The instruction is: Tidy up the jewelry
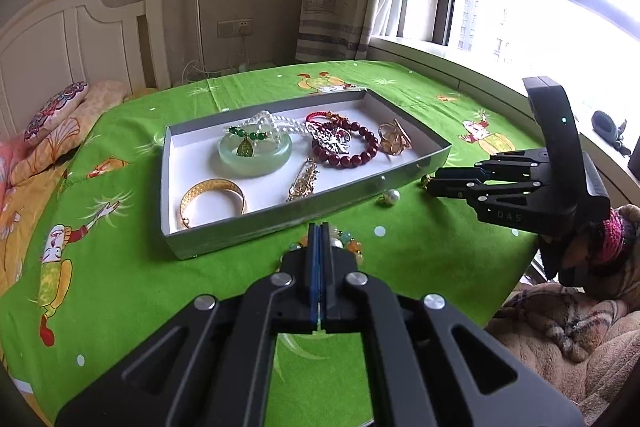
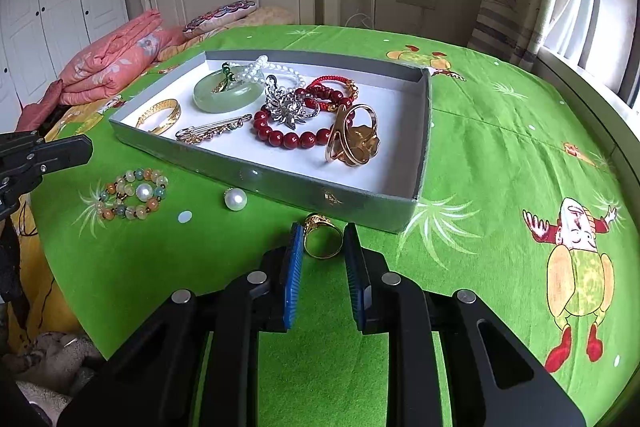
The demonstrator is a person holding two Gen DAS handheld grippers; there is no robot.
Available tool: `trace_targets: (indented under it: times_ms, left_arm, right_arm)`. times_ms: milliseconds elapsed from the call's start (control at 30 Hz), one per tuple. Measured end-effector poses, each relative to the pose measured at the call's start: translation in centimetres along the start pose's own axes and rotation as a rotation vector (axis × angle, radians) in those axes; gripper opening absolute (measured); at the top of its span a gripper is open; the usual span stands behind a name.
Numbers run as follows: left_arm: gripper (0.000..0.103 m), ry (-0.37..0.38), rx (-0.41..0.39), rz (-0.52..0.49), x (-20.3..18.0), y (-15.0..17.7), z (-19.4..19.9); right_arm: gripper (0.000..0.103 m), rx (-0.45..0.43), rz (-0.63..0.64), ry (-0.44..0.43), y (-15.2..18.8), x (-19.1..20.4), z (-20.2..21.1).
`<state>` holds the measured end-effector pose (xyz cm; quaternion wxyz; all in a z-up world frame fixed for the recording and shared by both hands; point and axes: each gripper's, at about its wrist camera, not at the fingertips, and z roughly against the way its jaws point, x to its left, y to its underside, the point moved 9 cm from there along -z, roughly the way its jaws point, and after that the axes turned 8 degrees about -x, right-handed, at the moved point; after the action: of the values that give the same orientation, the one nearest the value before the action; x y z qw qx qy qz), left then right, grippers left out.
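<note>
Our right tongs (image 2: 322,241) sit around a gold ring (image 2: 323,235) on the green sheet (image 2: 500,155), pads beside it but not yet squeezing. The ring stands on edge, its fancy top facing the grey box (image 2: 312,193). Our left tongs (image 1: 320,231) are shut tight with nothing inside, above a colourful bead bracelet (image 2: 132,195). A pearl (image 2: 235,199) lies near the box.

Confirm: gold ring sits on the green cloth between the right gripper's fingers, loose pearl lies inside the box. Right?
Not quite. The pearl lies on the green cloth outside the box, by its near wall, as the right wrist view shows. The gold ring does sit on the cloth between the right gripper fingers.
</note>
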<state>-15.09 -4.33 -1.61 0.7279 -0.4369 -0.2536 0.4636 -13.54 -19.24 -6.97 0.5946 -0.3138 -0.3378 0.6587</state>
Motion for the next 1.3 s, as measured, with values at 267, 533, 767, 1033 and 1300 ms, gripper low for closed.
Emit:
trace_targets:
  times_ms: [267,533,767,1033,1300]
  left_arm:
    - [0.052,-0.021,0.062,0.069,1.8,1.9,-0.8]
    - [0.062,0.028,0.138,0.057,1.7,3.8,-3.1]
    - [0.018,-0.011,0.105,-0.126,-1.1,3.9,-2.7]
    - [0.017,0.005,0.019,-0.113,-1.9,0.8,-2.0]
    - [0.017,0.01,-0.02,-0.113,-2.5,-1.4,-1.4]
  right_arm:
    - [0.022,-0.001,-0.004,-0.004,0.1,-0.1,0.0]
    - [0.022,-0.004,-0.009,-0.008,0.1,-0.3,0.1]
    - [0.022,-0.008,-0.013,-0.01,0.2,-0.3,0.2]
    - [0.022,-0.015,-0.037,-0.015,0.1,-0.7,0.4]
    - [0.022,-0.046,-0.054,-0.017,-0.6,-1.3,1.5]
